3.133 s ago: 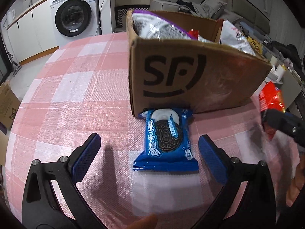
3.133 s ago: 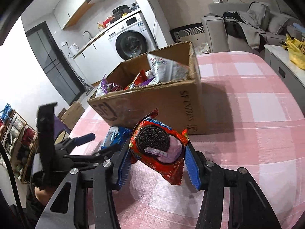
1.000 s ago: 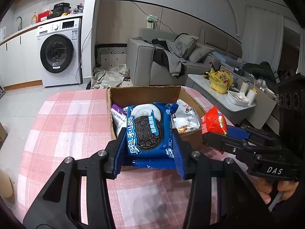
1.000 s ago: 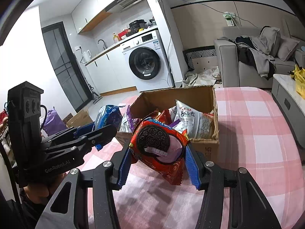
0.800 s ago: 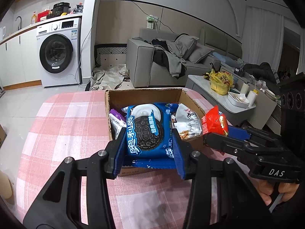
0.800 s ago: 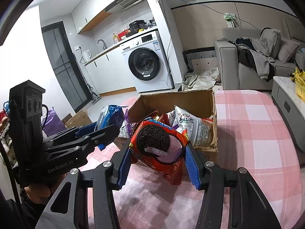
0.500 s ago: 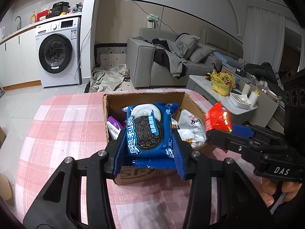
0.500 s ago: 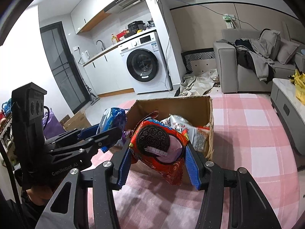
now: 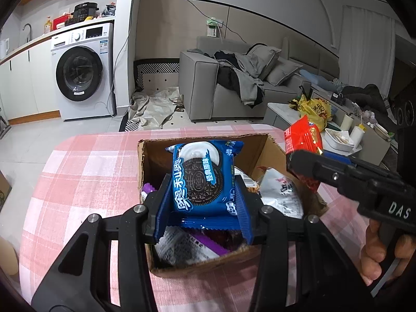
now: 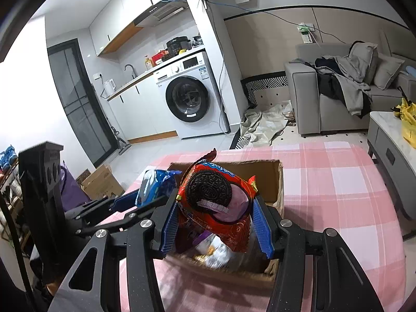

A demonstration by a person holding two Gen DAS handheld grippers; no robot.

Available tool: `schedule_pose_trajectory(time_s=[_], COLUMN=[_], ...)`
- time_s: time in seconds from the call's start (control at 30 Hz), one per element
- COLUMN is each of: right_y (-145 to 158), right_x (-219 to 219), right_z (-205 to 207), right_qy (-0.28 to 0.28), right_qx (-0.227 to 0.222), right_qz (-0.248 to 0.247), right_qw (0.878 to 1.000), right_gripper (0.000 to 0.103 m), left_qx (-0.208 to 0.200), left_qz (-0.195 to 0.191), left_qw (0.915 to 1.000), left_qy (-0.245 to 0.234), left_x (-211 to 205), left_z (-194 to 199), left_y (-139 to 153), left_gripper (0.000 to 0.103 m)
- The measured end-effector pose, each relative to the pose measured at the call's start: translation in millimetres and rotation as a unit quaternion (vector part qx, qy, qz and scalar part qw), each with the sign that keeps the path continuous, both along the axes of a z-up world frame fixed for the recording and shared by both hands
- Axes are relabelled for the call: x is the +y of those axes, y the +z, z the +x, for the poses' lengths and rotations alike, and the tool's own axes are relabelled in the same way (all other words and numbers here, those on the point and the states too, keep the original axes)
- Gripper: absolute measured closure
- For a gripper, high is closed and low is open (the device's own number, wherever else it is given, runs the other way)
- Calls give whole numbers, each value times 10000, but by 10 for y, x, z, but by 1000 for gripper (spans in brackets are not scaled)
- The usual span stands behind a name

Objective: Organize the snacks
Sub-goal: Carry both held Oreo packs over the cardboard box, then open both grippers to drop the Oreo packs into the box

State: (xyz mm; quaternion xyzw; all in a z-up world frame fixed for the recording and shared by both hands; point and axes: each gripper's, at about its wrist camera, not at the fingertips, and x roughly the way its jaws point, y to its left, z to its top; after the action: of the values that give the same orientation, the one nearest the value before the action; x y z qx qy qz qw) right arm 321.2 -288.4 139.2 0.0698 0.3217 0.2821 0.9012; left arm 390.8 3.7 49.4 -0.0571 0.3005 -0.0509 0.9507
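Observation:
My left gripper (image 9: 202, 205) is shut on a blue Oreo packet (image 9: 202, 176) and holds it above the open cardboard box (image 9: 153, 161). My right gripper (image 10: 215, 223) is shut on a red Oreo packet (image 10: 215, 200) and holds it over the same box (image 10: 265, 171). The box holds several snack bags, among them a white bag (image 9: 282, 195) and a purple one (image 9: 208, 241). In the left wrist view the right gripper (image 9: 306, 163) with the red packet (image 9: 303, 136) hangs over the box's right rim. In the right wrist view the left gripper (image 10: 145, 202) with the blue packet (image 10: 156, 186) shows at the left.
The box stands on a round table with a pink checked cloth (image 9: 85, 182). Beyond it are a washing machine (image 9: 80, 72), a grey sofa (image 9: 234, 88) and a low side table (image 10: 392, 135) at the right. A cardboard carton (image 10: 101, 182) sits on the floor at the left.
Both grippers have risen and moved forward over the box, so I now look down into it. Each still holds its packet.

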Motion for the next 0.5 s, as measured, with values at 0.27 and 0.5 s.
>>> schedule_pose_trajectory(time_s=[0.27,0.5], right_y=[-122,-216], right_x=[-15,2], right_z=[200,326], right_qy=[-127,-222], right_qx=[107,155], right_qz=[-55,-157], right_qw=[9998,9995], right_gripper=[51,51], left_qx=[-49,-28], left_qz=[43,136], left_qw=[10000,9999], left_qy=[15,33], left_x=[-60,-131], left_z=[209,366], left_y=[-92,-177], left_gripper=[62,62])
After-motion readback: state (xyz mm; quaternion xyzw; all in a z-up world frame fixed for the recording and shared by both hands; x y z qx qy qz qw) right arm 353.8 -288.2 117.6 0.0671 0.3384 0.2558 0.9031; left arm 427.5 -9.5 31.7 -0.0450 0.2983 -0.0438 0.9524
